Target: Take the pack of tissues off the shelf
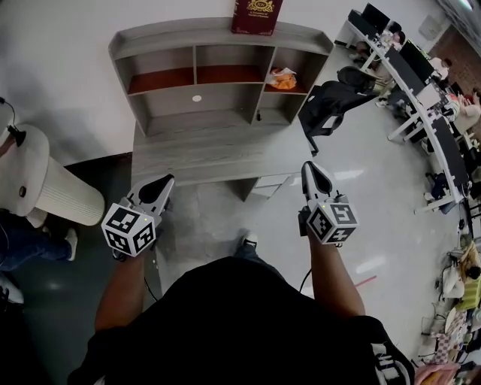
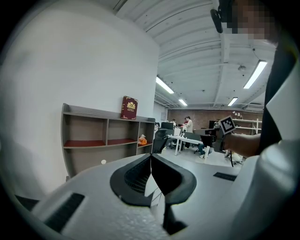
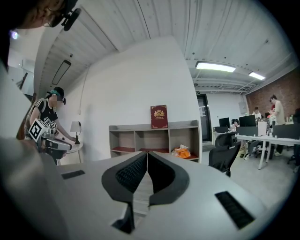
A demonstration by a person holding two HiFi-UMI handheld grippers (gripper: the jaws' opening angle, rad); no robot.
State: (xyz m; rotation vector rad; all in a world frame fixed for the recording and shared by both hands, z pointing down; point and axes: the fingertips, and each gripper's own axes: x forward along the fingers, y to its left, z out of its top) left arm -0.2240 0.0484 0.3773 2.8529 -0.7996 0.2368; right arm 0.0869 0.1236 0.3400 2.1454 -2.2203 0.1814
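Note:
The pack of tissues (image 1: pixel 282 77), orange and white, lies in the right-hand compartment of the grey shelf (image 1: pixel 218 53). It also shows as a small orange pack (image 2: pixel 142 139) in the left gripper view and as the same pack (image 3: pixel 180 152) in the right gripper view. My left gripper (image 1: pixel 164 183) hovers low at the desk's front left corner, shut and empty, its tips (image 2: pixel 151 157) touching. My right gripper (image 1: pixel 310 167) is held at the desk's front right, also shut with nothing in it (image 3: pixel 147 153). Both are well short of the shelf.
The shelf stands on a grey desk (image 1: pixel 210 154). A dark red book (image 1: pixel 257 15) stands on the shelf's top. A black office chair (image 1: pixel 334 101) is right of the desk. A white round side table (image 1: pixel 45 188) stands at the left, and office desks with monitors (image 1: pixel 421 83) run along the right.

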